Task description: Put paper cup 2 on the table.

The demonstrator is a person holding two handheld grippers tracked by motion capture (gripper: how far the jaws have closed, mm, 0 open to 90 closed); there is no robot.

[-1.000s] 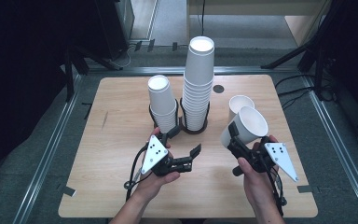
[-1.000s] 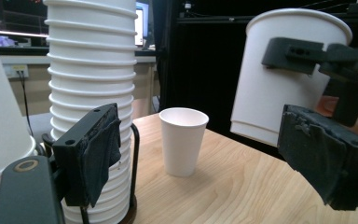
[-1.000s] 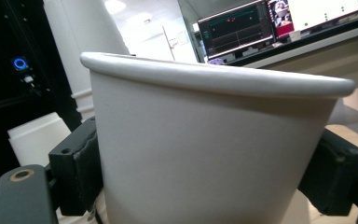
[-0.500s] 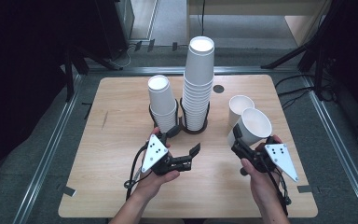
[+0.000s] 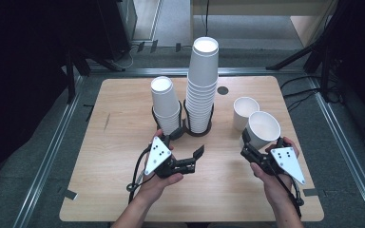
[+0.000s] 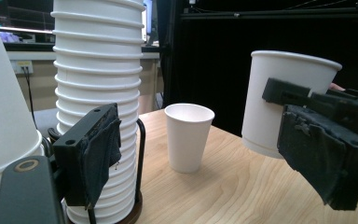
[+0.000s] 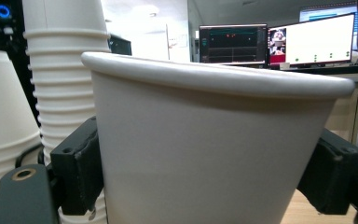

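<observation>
The right gripper (image 5: 247,145) holds a white paper cup (image 5: 263,130) by its side wall; in the right gripper view the two black jaws press against the left and right sides of this cup (image 7: 205,154), which stands upright with its open mouth up. The jaws have just been closing a little, with the cup between them. In the left gripper view the held cup (image 6: 284,98) hangs above the wooden desk (image 6: 223,186), its bottom not touching the surface, and the right gripper (image 6: 307,112) grips it from the right. A second single cup (image 5: 244,112) stands upright on the desk just behind the held one in the high view, and I cannot tell if they touch there; in the left gripper view this cup (image 6: 189,136) stands apart from the held one. The left gripper (image 5: 186,154) rests low over the desk (image 5: 123,137) in front of the two stacks, and its jaws are spread with nothing between them. The tall stack of cups (image 5: 203,85) stands in a black wire holder (image 5: 199,130) near the middle of the desk, and a shorter stack (image 5: 165,104) stands in a similar ring just to its left. In the left gripper view the tall stack (image 6: 98,93) rises just behind the left jaw. A small dark round spot (image 5: 223,90) is on the desk near the far edge, right of the tall stack.
</observation>
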